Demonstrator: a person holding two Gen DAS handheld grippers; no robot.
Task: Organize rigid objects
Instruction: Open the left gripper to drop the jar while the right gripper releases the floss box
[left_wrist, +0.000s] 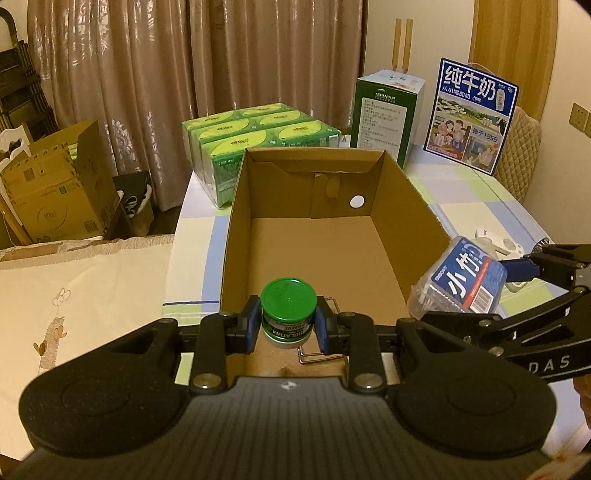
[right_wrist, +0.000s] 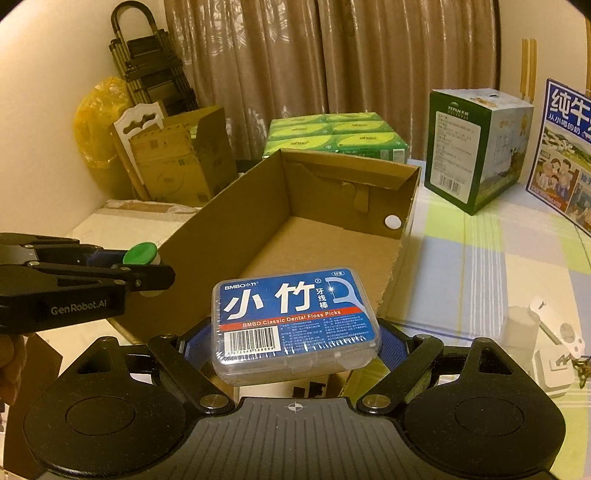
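Note:
An open cardboard box (left_wrist: 236, 236) (right_wrist: 402, 206) stands on the table, with only a metal wire clip (left_wrist: 317, 350) visible inside near its front wall. My left gripper (left_wrist: 289, 325) is shut on a small green-lidded jar (left_wrist: 289, 306), held over the box's near edge; the jar also shows in the right wrist view (right_wrist: 142, 254). My right gripper (right_wrist: 295, 343) is shut on a clear floss pick box with a blue label (right_wrist: 295, 317), held just right of the cardboard box's near corner; it also shows in the left wrist view (left_wrist: 461, 280).
Behind the box stand a pack of green tissue boxes (left_wrist: 258, 136), a green and white carton (left_wrist: 386, 110) and a blue milk carton (left_wrist: 472, 114). White small items (right_wrist: 554, 347) lie on the checked tablecloth at right. A bed (left_wrist: 74, 280) and cardboard boxes (left_wrist: 55, 192) lie to the left.

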